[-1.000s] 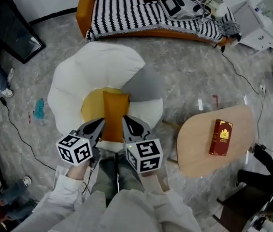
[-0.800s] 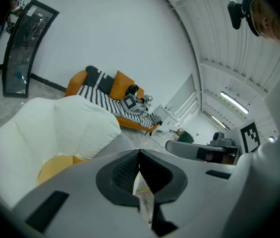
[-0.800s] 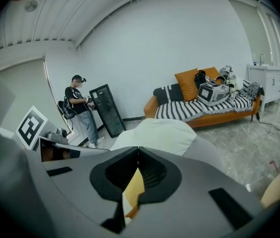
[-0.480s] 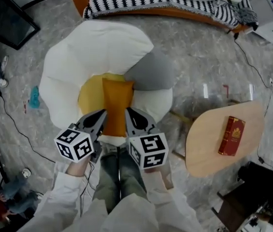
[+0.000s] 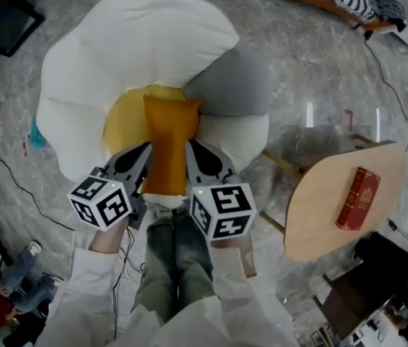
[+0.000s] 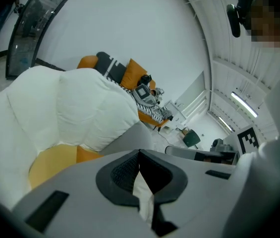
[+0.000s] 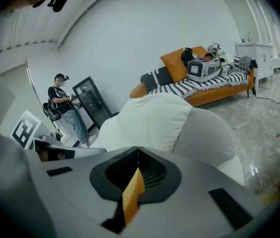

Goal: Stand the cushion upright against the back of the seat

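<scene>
Both pairs of tongs are clenched, with nothing in them.

Head view: the left tongs (image 5: 144, 149) and right tongs (image 5: 192, 145) point up the frame at centre. Their tips lie just beside the two long edges of the orange cushion (image 5: 169, 139), one on each side. Compared with a moment ago, the chair fills far more of the frame and the tongs sit closer over the cushion's near end, so the person has bent down towards it. The cushion itself has not shifted. It lies flat and lengthwise on the yellow seat (image 5: 123, 125), and the puffy white back (image 5: 139, 42) fills the upper half beyond its far end. I judge this to be the approach only: nothing is lifted, and the jaws would have to part before either pair could take hold.

Left gripper view: the jaws meet at their tips, and only a pale sliver shows through the slot behind them. The white back rises at upper left, with yellow seat and a strip of orange at lower left.

Right gripper view: these jaws are together as well. By my reading, the orange in the slot is the cushion lying beyond them, not pinched.

Surface and room: a grey lobe (image 5: 232, 85) of the chair bulges to the right of the cushion. The floor (image 5: 312, 63) is glossy grey marble. At the right of the head view a pale wooden tabletop (image 5: 319, 208) carries a red book (image 5: 357, 197). In the right gripper view an orange sofa (image 7: 204, 86) with a striped throw stands at upper right, and a person (image 7: 64, 110) stands at left by a dark panel (image 7: 92, 103).
</scene>
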Action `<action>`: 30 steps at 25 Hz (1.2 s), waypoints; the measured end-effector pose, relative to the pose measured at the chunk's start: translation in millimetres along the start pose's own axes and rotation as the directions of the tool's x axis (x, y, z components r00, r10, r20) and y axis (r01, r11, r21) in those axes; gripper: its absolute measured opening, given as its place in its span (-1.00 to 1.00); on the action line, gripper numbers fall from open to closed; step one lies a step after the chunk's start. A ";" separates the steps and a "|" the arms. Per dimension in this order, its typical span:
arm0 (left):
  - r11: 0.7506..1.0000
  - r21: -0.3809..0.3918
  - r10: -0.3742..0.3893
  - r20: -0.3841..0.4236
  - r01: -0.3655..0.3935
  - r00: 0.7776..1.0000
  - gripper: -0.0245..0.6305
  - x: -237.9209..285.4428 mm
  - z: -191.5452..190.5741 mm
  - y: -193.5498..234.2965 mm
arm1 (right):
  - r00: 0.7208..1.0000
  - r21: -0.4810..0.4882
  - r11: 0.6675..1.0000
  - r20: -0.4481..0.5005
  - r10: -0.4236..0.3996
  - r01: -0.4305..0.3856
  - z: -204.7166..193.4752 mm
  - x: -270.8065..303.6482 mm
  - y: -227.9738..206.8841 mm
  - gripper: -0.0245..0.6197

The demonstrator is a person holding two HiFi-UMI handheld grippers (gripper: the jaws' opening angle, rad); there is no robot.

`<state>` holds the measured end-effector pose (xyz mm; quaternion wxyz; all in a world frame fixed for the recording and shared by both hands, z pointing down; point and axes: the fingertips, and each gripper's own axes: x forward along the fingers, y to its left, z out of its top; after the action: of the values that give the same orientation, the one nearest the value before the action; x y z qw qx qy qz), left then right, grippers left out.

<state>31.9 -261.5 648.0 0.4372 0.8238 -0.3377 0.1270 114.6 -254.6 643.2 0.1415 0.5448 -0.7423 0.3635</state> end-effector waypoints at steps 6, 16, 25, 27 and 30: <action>1.000 -0.016 0.009 -0.006 -0.009 1.000 -0.91 31.4 -11.6 34.0 | 0.999 0.008 1.000 -0.033 0.006 -0.005 -26.9 38.6 -15.5 -0.89; 0.999 -0.025 0.027 -0.047 -0.028 0.999 -0.91 74.4 -31.3 88.6 | 0.993 0.024 0.999 -0.107 0.043 -0.041 -63.2 98.9 -45.8 -0.88; 0.999 -0.017 0.040 -0.075 -0.041 0.996 -0.90 107.7 -35.8 123.8 | 0.993 0.110 0.993 -0.105 0.063 -0.052 -75.2 136.6 -68.7 -0.88; 0.998 -0.023 0.053 -0.076 -0.055 0.996 -0.90 112.7 -35.1 132.3 | 0.993 0.135 0.990 -0.103 0.061 -0.047 -78.1 143.4 -74.5 -0.88; 0.996 -0.010 0.087 -0.075 -0.088 0.993 -0.90 117.6 -33.4 144.9 | 0.993 0.150 0.988 -0.109 0.047 -0.030 -83.4 151.7 -83.0 -0.88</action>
<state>25.1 -343.4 818.7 0.4491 0.7999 -0.3577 0.1743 119.2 -315.7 825.1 0.1350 0.5180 -0.7145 0.4504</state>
